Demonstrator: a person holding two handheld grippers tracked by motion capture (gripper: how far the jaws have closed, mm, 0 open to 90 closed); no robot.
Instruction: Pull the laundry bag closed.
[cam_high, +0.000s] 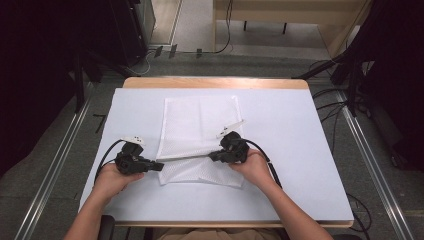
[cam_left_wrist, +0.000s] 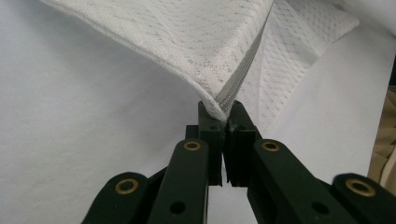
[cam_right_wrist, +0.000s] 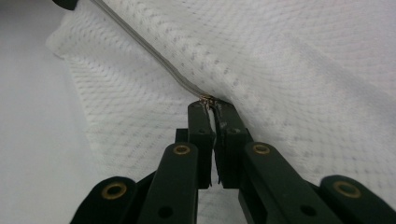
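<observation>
- So there's a white mesh bag (cam_high: 200, 135) lying on the white table cover (cam_high: 280, 165), and both grippers have hold of its zipper (cam_high: 184, 157).
- The left gripper (cam_high: 159, 166) is clamped tight on the zipper's left end. In the left gripper view the jaws are pinched together on the grey zipper tape (cam_left_wrist: 238, 77) right where it meets the bag's corner, no gap to speak of.
- From those jaws the tape runs straight ahead and up, so the zipper lines up pretty much with the gripper's own pointing direction. Mesh (cam_left_wrist: 187, 37) fans out to both sides of it, lifted a bit off the cover.
- The right gripper (cam_high: 214, 156) is closed too. In the right gripper view its jaws nip a small brassy bit (cam_right_wrist: 207, 99), looks like the slider or its pull, can't tell which.
- From that gripper the closed zipper line (cam_right_wrist: 149, 51) heads away up and to the left, toward the other gripper, whose dark tip (cam_right_wrist: 70, 3) pokes in at the top corner.
- In the high view the two grippers face each other, tips pointed inward, with the zipper stretched taut between them like a straight line.
- Zipper's long axis runs side to side across the table, right end tilted slightly farther from the person.
- The bag's long side runs away from the person: most of it lies flat beyond the grippers, with a short strip on the near side of the zipper, between the two hands.
</observation>
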